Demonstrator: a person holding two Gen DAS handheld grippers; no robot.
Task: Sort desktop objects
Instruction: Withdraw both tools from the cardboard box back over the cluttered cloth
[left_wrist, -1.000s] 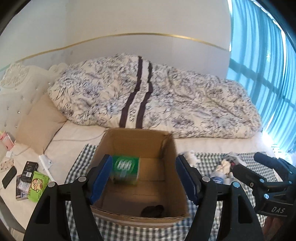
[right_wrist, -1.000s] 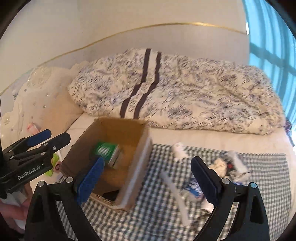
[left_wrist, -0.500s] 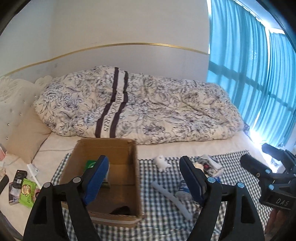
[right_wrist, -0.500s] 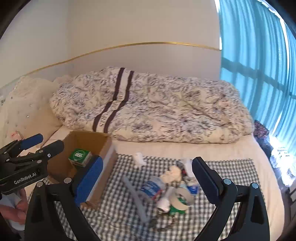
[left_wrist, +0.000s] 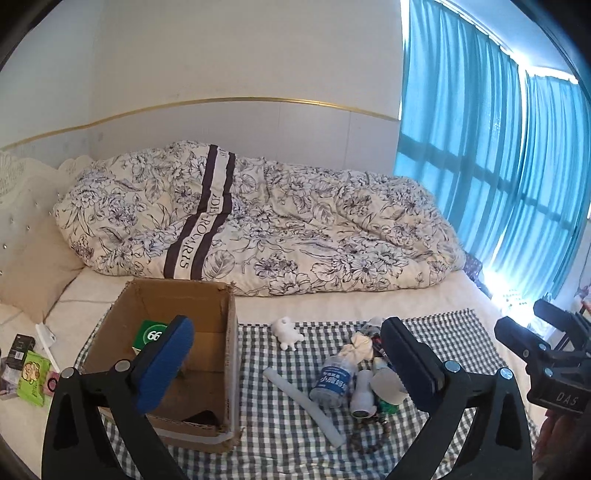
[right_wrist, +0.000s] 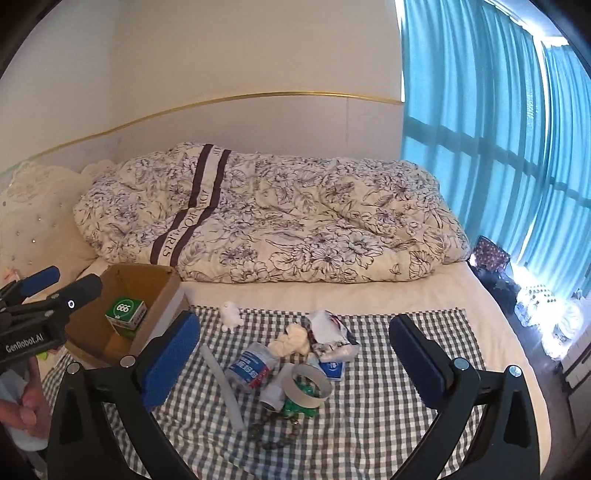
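Both tools, left (left_wrist: 286, 363) and right (right_wrist: 295, 360), gaped empty; the crowded pile (right_wrist: 295, 369) risked a two-item grab.

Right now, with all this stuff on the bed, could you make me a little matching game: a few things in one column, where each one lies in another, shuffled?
Things:
1. green carton
2. water bottle
3. tape roll
4. small white plush toy

Places:
A. lying on its side in the middle of the checked cloth
B. inside the cardboard box
C. alone on the cloth near its far edge, just right of the box
D. standing on edge at the near side of the pile, right of the bottle

Pairs: 1-B, 2-A, 3-D, 4-C
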